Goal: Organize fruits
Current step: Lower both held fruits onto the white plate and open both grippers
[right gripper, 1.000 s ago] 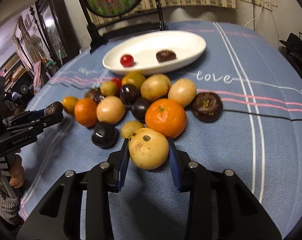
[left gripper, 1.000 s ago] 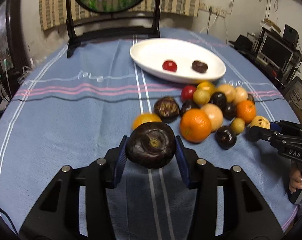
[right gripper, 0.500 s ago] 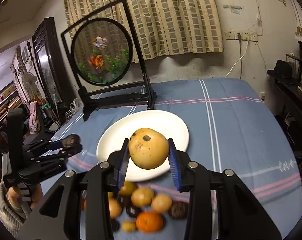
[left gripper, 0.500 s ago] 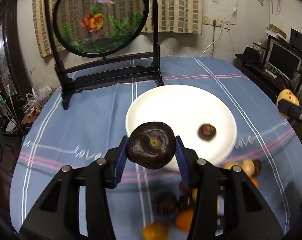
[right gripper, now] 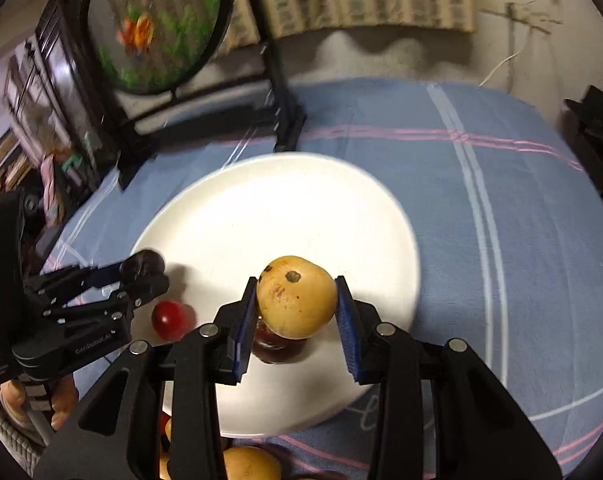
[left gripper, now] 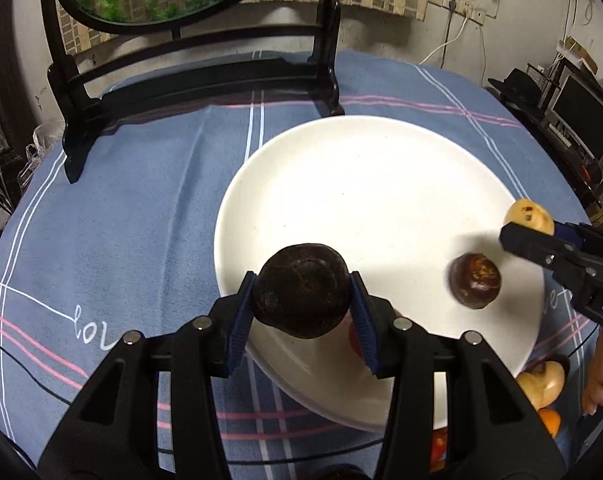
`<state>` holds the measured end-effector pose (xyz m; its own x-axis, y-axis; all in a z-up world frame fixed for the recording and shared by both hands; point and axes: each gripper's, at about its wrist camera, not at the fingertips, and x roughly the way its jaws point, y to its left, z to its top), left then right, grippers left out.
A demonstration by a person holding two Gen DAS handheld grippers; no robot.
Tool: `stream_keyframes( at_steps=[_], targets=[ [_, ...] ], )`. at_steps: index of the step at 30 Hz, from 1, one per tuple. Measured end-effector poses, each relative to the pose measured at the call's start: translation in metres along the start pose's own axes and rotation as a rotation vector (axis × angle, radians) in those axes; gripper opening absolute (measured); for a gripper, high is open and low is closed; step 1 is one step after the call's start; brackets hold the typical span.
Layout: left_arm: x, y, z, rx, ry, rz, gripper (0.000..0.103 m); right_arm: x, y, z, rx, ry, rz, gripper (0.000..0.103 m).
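Observation:
My left gripper [left gripper: 301, 308] is shut on a dark brown round fruit [left gripper: 301, 290], held above the near-left rim of the white plate [left gripper: 361, 184]. My right gripper [right gripper: 295, 312] is shut on a yellow spotted fruit [right gripper: 297, 296] over the near part of the same plate [right gripper: 269, 208]. On the plate lie a dark brown fruit [left gripper: 475, 280] and a small red fruit [right gripper: 168, 319]. In the left wrist view the right gripper [left gripper: 529, 232] comes in from the right with the yellow fruit [left gripper: 527, 216]. The left gripper [right gripper: 145, 276] shows at the left of the right wrist view.
A black-framed round screen [left gripper: 189, 8] with painted fish stands on the blue striped cloth [left gripper: 121, 208] just behind the plate. Loose fruits [left gripper: 541, 388] lie near the plate's front edge. A hand [left gripper: 599, 388] shows at the lower right. Furniture and cables line the room's right side.
Both grippers have carried their fruits away from the pile and forward over the white plate, which now fills the middle of both views. Both grips are unchanged.

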<state>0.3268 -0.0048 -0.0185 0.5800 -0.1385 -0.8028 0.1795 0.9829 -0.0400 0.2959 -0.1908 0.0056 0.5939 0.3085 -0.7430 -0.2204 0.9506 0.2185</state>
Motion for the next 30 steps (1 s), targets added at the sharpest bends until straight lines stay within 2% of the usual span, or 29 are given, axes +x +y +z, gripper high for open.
stream_keyframes(
  at_steps=[3, 4, 5, 6, 9, 12, 13, 15, 16, 18, 19, 20, 23, 25, 28, 30],
  targets=[
    [0.000, 0.000, 0.000, 0.000, -0.001, -0.012, 0.048, 0.008, -0.001, 0.001, 0.019, 0.022, -0.015, 0.042],
    [0.000, 0.001, 0.000, -0.005, 0.000, -0.022, 0.049, 0.011, -0.002, 0.001, 0.022, 0.028, -0.015, 0.046],
    [-0.001, 0.002, -0.001, -0.009, 0.004, -0.034, 0.053, 0.009, -0.002, 0.002, 0.026, 0.021, -0.011, 0.061],
    [-0.002, 0.003, -0.001, -0.011, 0.005, -0.040, 0.058, 0.005, -0.002, 0.002, 0.029, -0.003, -0.019, 0.062],
    [-0.009, 0.004, -0.001, -0.018, -0.012, -0.035, 0.058, -0.012, -0.001, 0.004, 0.024, -0.069, -0.019, 0.063],
    [-0.028, 0.008, -0.001, -0.032, -0.038, -0.041, 0.059, -0.052, 0.005, 0.005, 0.042, -0.177, 0.019, 0.063],
    [-0.039, 0.009, -0.002, -0.034, -0.060, -0.033, 0.061, -0.064, 0.007, 0.005, 0.041, -0.197, 0.037, 0.063],
    [-0.061, 0.011, -0.008, -0.029, -0.107, -0.004, 0.072, -0.095, 0.015, -0.001, 0.034, -0.249, 0.076, 0.065],
    [-0.076, 0.011, -0.015, -0.020, -0.143, 0.023, 0.074, -0.109, 0.019, -0.005, 0.028, -0.268, 0.082, 0.067],
    [-0.094, 0.012, -0.029, -0.006, -0.170, 0.057, 0.075, -0.133, 0.025, -0.020, 0.015, -0.297, 0.081, 0.082],
    [-0.102, 0.014, -0.039, -0.004, -0.180, 0.064, 0.078, -0.140, 0.027, -0.025, 0.016, -0.306, 0.076, 0.086],
    [-0.109, 0.016, -0.050, -0.008, -0.188, 0.070, 0.086, -0.148, 0.028, -0.035, 0.017, -0.317, 0.069, 0.092],
    [-0.122, 0.023, -0.088, -0.014, -0.198, 0.122, 0.089, -0.161, 0.031, -0.064, 0.010, -0.328, 0.059, 0.093],
    [-0.124, 0.029, -0.112, -0.023, -0.173, 0.147, 0.089, -0.163, 0.028, -0.091, 0.010, -0.336, 0.042, 0.093],
    [-0.119, 0.037, -0.144, -0.031, -0.112, 0.135, 0.089, -0.155, 0.020, -0.122, 0.028, -0.299, 0.032, 0.093],
    [-0.121, 0.037, -0.156, -0.017, -0.103, 0.120, 0.089, -0.149, 0.013, -0.134, 0.040, -0.260, 0.040, 0.093]
  ],
)
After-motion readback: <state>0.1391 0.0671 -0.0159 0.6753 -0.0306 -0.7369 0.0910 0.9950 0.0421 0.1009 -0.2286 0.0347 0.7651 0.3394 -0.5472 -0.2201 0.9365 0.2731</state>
